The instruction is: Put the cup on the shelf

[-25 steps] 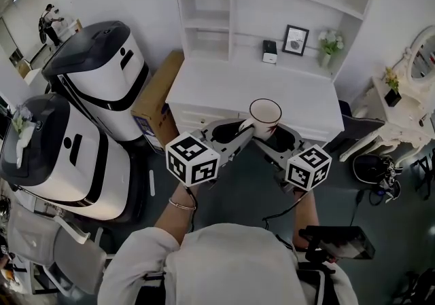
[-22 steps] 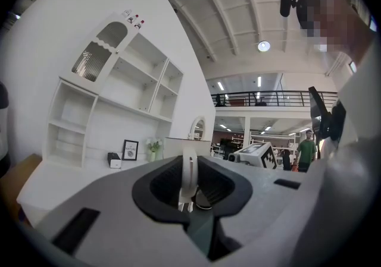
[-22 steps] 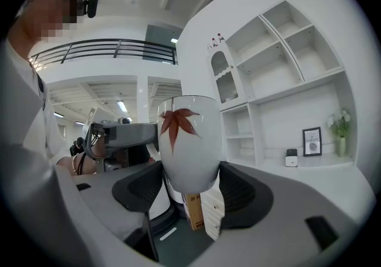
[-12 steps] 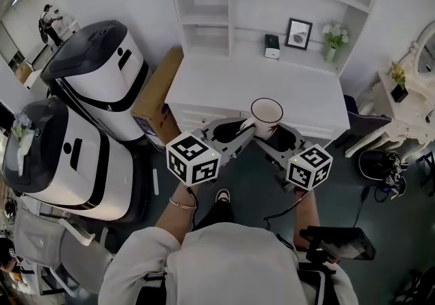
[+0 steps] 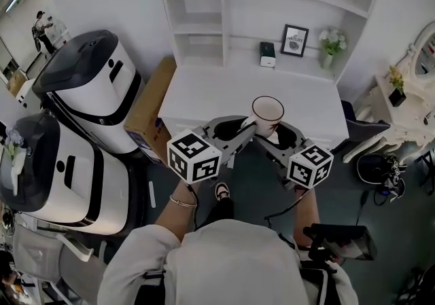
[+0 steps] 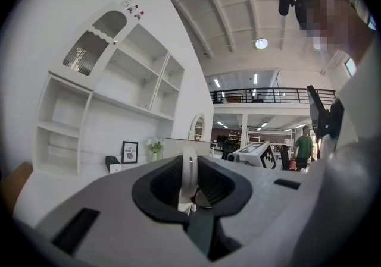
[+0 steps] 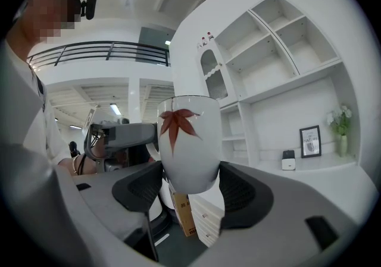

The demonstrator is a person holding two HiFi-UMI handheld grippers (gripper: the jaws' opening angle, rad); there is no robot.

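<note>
The cup is held in the air by both grippers, over the front edge of the white desk and well short of the shelves behind it. It stands upright with its mouth open to the head view. It is white with a dark rim and a red leaf printed on its side.

The right gripper grasps the cup by its lower body. The rounded base sits between the two dark pads, and each pad presses on one side of it. The left gripper comes in from the other side and takes the handle. The thin white loop stands on edge between its jaws, and they seem to be closed on it, though the angle there is tight. In the head view the two grippers meet under the cup in a shallow V, with their marker cubes low and apart.

On the back of the desk, against the shelf unit, stand a small dark box, a framed picture and a little vase of flowers. A cardboard box leans beside the desk's left end. Two large white and black machines stand further left.
</note>
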